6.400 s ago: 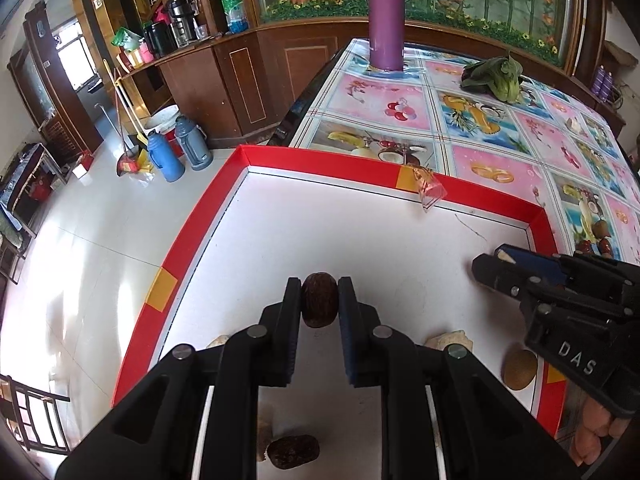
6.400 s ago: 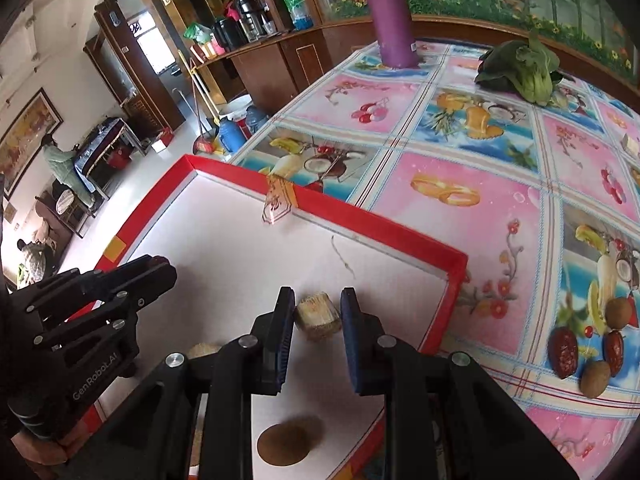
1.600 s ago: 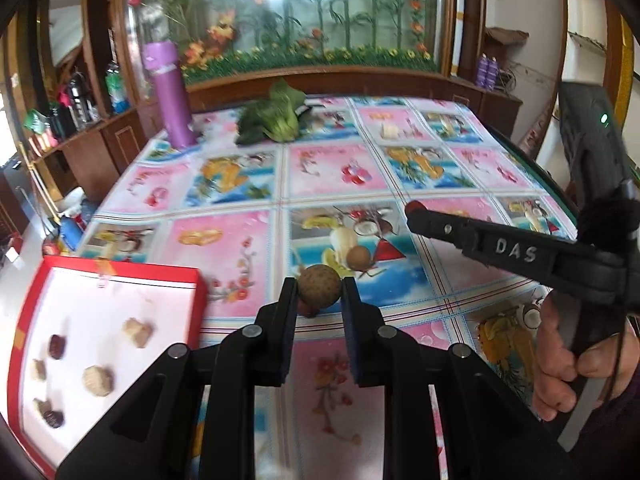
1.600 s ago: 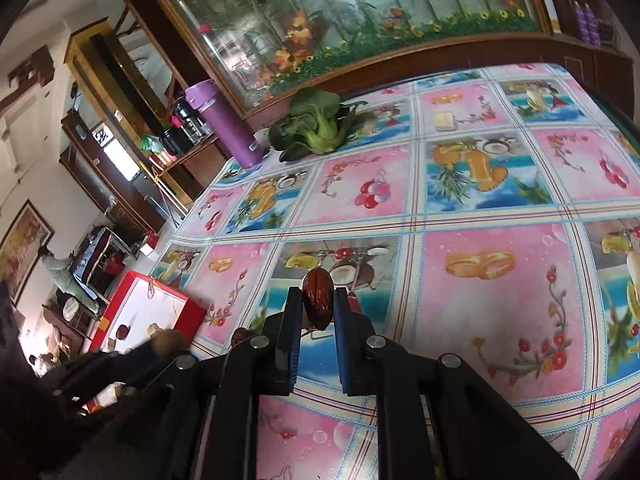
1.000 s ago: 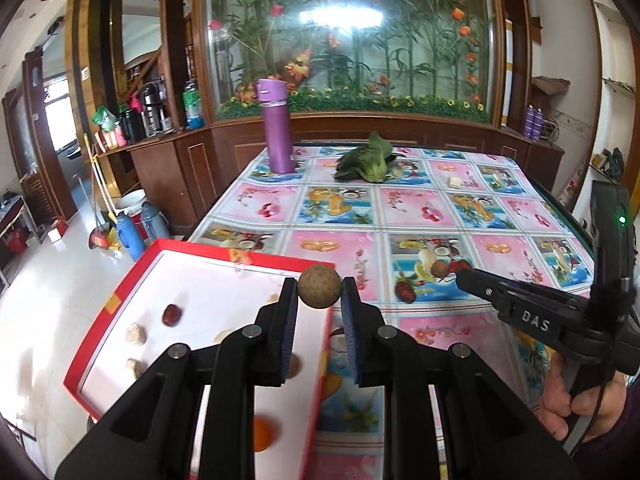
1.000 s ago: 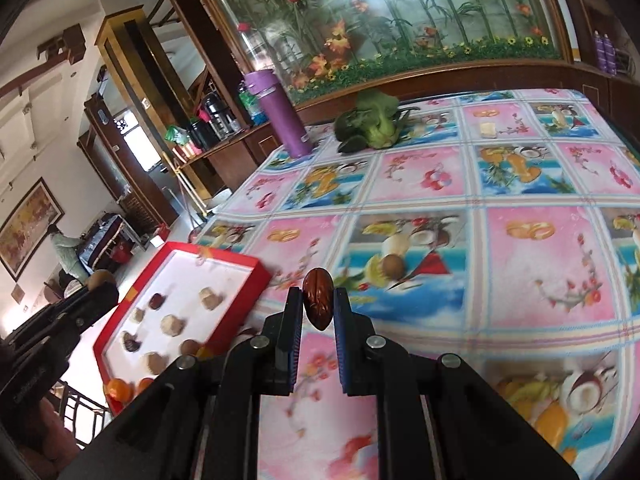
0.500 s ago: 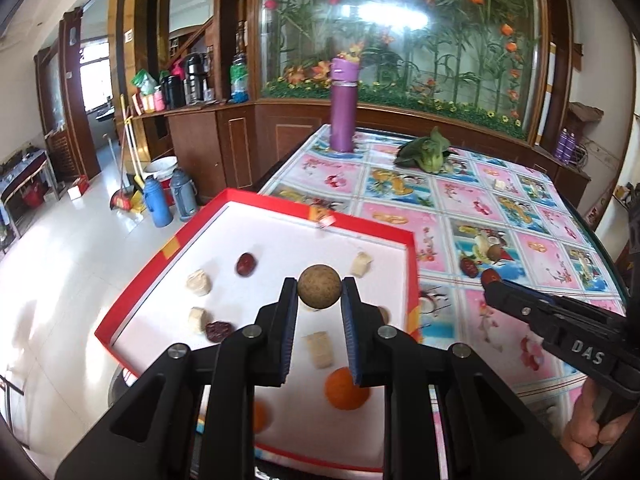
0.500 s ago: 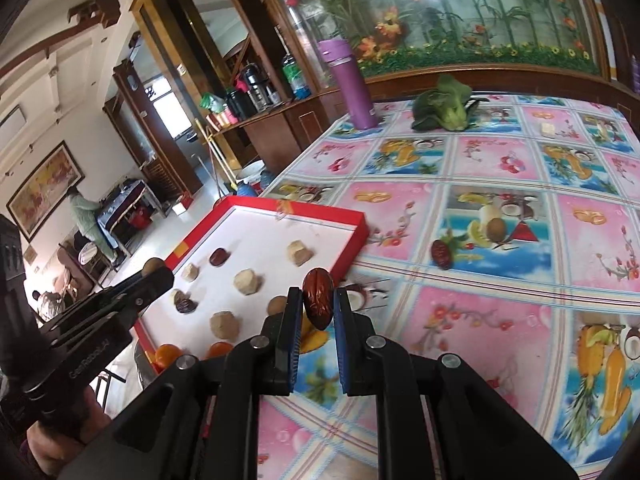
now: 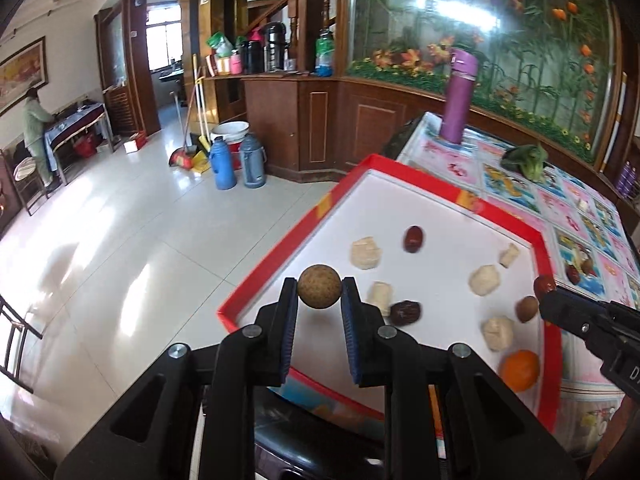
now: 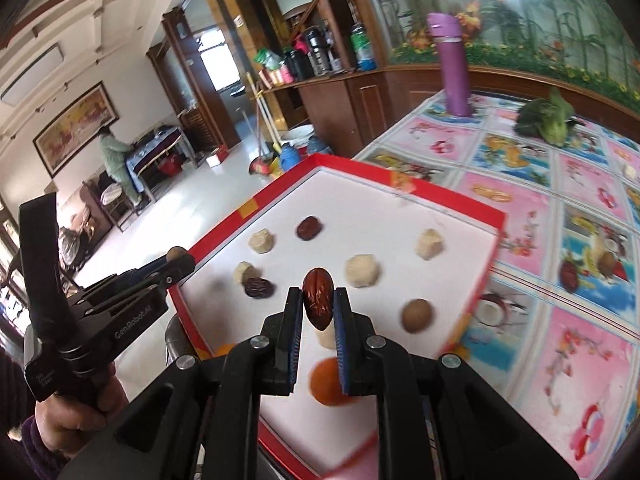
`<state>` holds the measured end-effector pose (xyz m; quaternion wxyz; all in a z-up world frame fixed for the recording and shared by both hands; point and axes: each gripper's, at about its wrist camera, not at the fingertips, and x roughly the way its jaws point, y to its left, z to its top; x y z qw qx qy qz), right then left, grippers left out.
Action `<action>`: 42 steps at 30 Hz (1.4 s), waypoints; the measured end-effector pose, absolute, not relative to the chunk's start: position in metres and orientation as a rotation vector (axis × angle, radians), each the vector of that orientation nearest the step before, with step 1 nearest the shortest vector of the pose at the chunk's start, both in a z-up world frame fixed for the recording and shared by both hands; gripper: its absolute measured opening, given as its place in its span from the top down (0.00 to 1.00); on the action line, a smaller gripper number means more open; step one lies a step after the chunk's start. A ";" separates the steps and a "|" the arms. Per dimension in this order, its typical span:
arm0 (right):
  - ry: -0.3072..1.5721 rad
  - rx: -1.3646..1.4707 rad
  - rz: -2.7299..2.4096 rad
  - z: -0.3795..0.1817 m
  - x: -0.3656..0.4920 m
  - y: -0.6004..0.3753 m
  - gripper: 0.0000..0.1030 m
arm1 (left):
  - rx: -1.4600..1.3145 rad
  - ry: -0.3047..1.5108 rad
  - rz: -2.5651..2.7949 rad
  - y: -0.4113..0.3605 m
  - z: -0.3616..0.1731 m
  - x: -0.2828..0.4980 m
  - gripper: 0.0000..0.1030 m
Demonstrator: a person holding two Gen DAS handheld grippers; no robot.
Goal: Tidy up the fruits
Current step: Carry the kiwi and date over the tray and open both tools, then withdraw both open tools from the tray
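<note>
Left gripper [image 9: 319, 292], low centre of the left wrist view: fingers pinch a round tan fruit [image 9: 319, 292], rough-skinned, held clear above the near left corner of the tray [image 9: 280, 240].

Right gripper [image 10: 318, 304], low centre of the right wrist view: fingers clamp a wrinkled red date [image 10: 318, 303], long axis upright, held above the tray's near part.

Tray is red-rimmed with a white floor and sits at the edge of the surface [image 10: 580, 344], which carries a fruit-print cloth. Spread well apart on the white floor in the left wrist view: a date [image 9: 413, 239] toward upper centre, a darker date [image 9: 405, 313] just right of the left gripper's fingers, several pale lumps [image 9: 364, 253], a small brown round fruit [image 9: 526, 309] at right, an orange [image 9: 519, 370] at lower right. What the pale lumps are is unclear; blur hides detail.

On the cloth at centre right of the right wrist view, a date and a brown fruit [image 10: 606, 265] lie side by side outside the tray. Farther back, upper right: a purple flask [image 10: 452, 64] stands upright, and a leafy green vegetable [image 10: 548, 120] lies to its right.

A hand [image 10: 76, 416] grips the left gripper's handle at lower left of the right wrist view.
</note>
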<state>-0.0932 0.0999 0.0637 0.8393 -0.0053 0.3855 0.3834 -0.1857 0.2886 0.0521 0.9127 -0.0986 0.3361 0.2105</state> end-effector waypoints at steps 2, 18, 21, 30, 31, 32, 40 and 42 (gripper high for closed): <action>0.836 -0.026 0.826 0.059 -0.090 0.115 0.87 | -0.208 0.703 0.448 0.296 0.048 -0.184 0.77; 0.963 -0.100 0.822 0.028 -0.088 0.158 0.87 | -0.184 0.788 0.476 0.315 0.027 -0.167 0.77; 0.958 -0.119 0.817 0.028 -0.091 0.160 0.87 | -0.159 0.805 0.482 0.315 0.026 -0.163 0.77; 0.966 -0.147 0.793 0.030 -0.094 0.160 0.73 | -0.129 0.835 0.505 0.309 0.025 -0.162 0.67; 0.959 -0.137 0.798 0.032 -0.094 0.157 0.69 | -0.141 0.830 0.502 0.309 0.027 -0.165 0.61; 0.946 -0.123 0.805 0.035 -0.096 0.153 0.69 | -0.150 0.824 0.502 0.308 0.029 -0.167 0.56; 0.808 -0.022 0.787 0.070 -0.103 0.097 0.59 | -0.143 0.733 0.516 0.280 0.058 -0.186 0.36; 0.790 0.000 0.764 0.075 -0.103 0.081 0.59 | -0.127 0.710 0.501 0.266 0.068 -0.189 0.34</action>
